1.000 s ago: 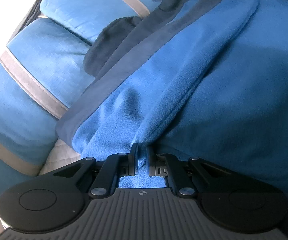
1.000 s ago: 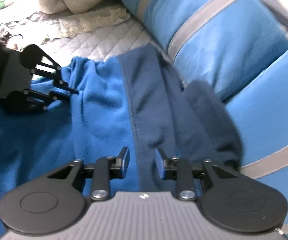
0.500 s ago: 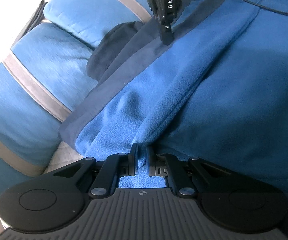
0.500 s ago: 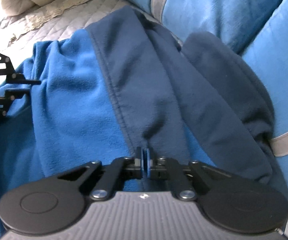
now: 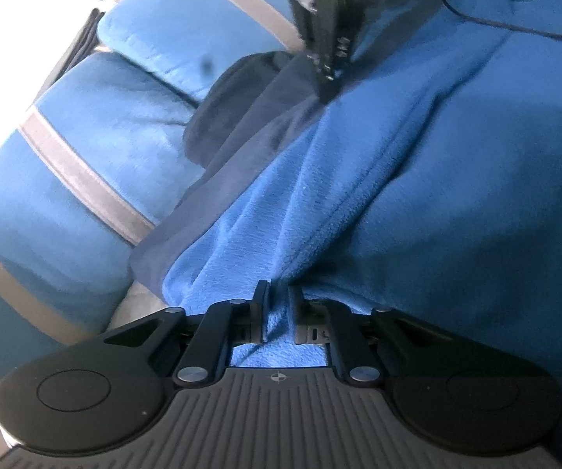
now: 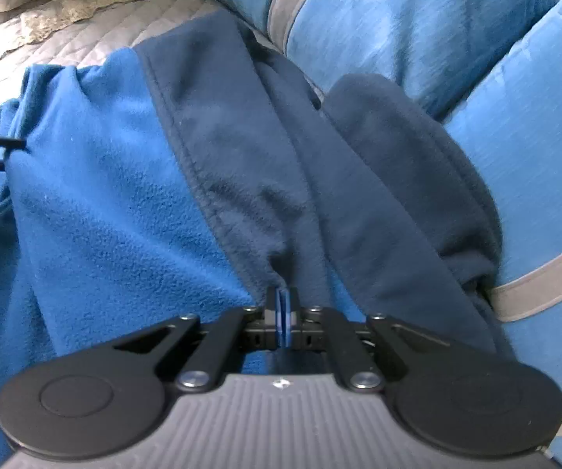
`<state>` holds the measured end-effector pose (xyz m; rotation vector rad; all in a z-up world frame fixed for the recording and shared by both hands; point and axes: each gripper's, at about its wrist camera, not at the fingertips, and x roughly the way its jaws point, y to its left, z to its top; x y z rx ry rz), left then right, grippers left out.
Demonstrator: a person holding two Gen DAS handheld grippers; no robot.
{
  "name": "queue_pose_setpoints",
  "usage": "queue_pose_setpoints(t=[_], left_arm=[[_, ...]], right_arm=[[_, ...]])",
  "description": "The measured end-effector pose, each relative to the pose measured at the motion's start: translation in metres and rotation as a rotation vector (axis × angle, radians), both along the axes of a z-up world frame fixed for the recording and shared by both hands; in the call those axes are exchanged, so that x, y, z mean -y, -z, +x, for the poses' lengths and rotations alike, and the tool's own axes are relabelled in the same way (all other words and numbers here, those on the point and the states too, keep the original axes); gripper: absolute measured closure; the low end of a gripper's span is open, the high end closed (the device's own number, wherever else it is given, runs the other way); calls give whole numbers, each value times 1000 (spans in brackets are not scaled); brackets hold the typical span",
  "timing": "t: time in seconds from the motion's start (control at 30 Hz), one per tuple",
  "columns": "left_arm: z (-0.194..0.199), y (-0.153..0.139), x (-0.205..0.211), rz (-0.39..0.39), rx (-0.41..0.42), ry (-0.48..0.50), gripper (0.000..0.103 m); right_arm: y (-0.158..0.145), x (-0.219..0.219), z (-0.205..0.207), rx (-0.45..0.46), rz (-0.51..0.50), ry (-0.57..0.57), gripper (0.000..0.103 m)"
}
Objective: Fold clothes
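While both tools grip the same bright-blue fleece garment with a navy band (image 5: 457,195), the fold will go best if they lift and travel together, keeping the cloth between them taut so no ridges carry into the crease. On the left, the left tool (image 5: 279,305) pinches a bunched pleat of the bright fleece, its jaws narrowed onto the cloth, which fans away ahead of it. On the right, the right tool (image 6: 283,312) is pressed together on a thin fold right at the seam where the navy band (image 6: 242,164) meets the blue. The garment lies on a pale quilted bed (image 6: 105,35), its navy edge against blue cushions with grey stripes (image 6: 417,19).
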<state>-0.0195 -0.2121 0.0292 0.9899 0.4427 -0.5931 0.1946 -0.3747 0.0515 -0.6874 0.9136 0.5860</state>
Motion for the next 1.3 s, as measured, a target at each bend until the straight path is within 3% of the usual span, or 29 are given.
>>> queue_pose_setpoints(t=[0.07,0.13,0.17,0.3,0.47,0.6,0.73,1.0,1.07,1.13,1.3], left_arm=[[-1,-3,-4,-15,5,-10,53],[-3,-7,-11,-43,23,-17,39],[-3,-10,-16,-58,27,-24,37],[4,-17,-35,-119,14,-103,36],[19,-14,-53,-117,54,-225,37],[33,-18,-64,-217,5,-297,37],[44,-12,-65,-179,30,-342,39],[52,-10,-72,-174,57,-409,40],[50,-8,-73,-171,66,-419,40],[50,-6,-72,-175,69,-427,40],[56,-14,-88,-306,-17,-486,38]], right_arm=[[3,0,-2,7,0,-1,101],[5,0,-4,7,9,5,101],[5,1,-4,5,15,9,101],[8,2,-5,6,20,12,100],[9,0,-7,17,10,6,96],[8,0,-9,26,10,4,96],[8,-1,-12,37,3,-1,93],[4,3,-11,70,-9,4,63],[1,5,-11,94,-25,15,35],[-4,11,-14,90,-23,14,23],[-19,28,-18,97,-12,31,23]])
